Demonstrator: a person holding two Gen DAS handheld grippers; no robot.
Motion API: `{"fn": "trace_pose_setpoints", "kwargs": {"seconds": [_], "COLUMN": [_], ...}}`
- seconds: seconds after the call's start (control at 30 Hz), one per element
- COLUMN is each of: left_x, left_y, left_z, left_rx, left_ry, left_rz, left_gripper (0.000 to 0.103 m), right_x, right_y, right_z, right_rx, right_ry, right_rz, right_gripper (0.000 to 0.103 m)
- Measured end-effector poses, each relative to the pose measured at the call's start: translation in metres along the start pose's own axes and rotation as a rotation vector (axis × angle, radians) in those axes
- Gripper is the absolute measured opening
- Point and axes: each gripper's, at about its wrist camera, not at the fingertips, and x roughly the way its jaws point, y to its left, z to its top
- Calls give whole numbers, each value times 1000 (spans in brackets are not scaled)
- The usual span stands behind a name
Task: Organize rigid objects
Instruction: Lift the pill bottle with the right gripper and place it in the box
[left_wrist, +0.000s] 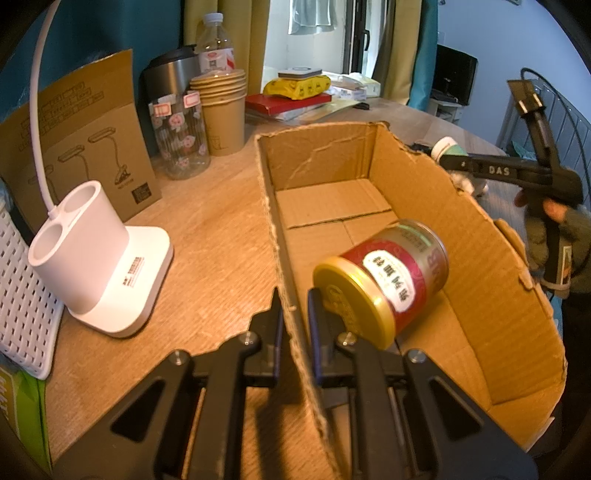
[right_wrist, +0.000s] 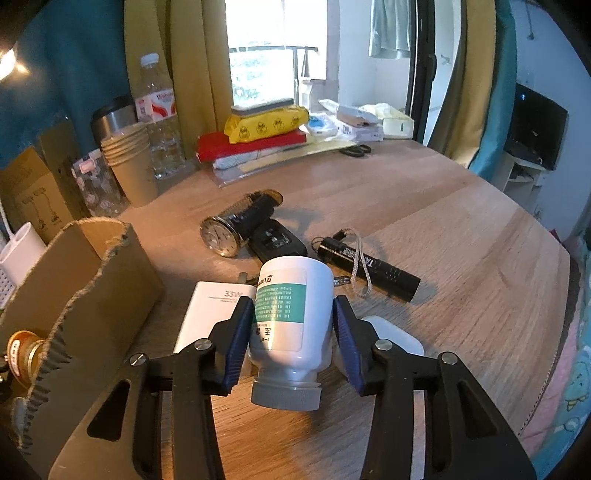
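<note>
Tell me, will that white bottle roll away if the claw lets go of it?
Probably. The white bottle is round and smooth, gripped tilted with its cap low in the right claw, so it would likely tip and roll on the table. It looks like stiff plastic, so it shouldn't squash.

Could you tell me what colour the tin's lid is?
Gold; the round red-labelled tin shows it best in the left wrist view.

We see a teal wall (right_wrist: 70, 62) at upper left, mustard curtains (right_wrist: 192, 74) beside a bright window (right_wrist: 266, 66) at top centre, a dark door frame (right_wrist: 424, 66) right of it, and a wooden table (right_wrist: 461, 258) filling the lower frame.
</note>
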Motion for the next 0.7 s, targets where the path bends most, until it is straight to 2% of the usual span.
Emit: {"fn": "trace_pose_setpoints", "kwargs": {"seconds": [0.7], "left_x": [-2], "left_y": [0], "left_z": [1], "left_rx": [4], "left_ry": [-1], "left_rz": [4], "left_gripper": [13], "right_x": [-73], "right_y": [53], "right_z": [-11], "right_rx": [-65], "right_ry": [-90], "right_rz": [70], "right_gripper": [45]}}
